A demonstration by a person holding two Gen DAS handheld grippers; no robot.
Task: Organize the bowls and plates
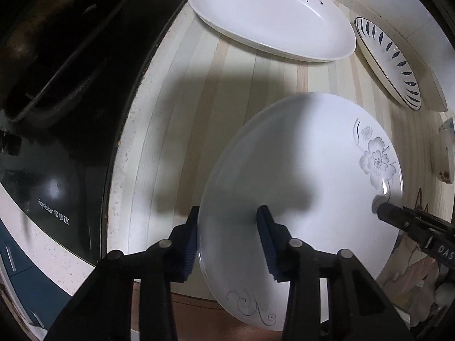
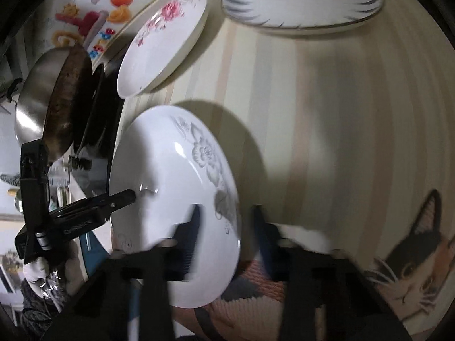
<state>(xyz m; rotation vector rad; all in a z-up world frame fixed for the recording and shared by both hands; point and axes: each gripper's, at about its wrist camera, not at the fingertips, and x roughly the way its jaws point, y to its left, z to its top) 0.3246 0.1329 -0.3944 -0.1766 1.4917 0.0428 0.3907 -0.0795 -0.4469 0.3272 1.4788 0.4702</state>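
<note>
Countertop, pale striped wood-look, carries everything; black induction hob at its edge, steel wok on it. Grey-flower plate sits near the counter's front edge. Left gripper straddles its rim, one pad under, one over; jaws narrowed, contact looks likely but I cannot tell for sure. Right gripper straddles the opposite rim, blurred, grip unclear. Pink-flower oval plate and blue-dash plate lie behind, apart. Risk: glazed rim slips from a shallow pinch, or uneven lift tilts the plate off the edge.
</note>
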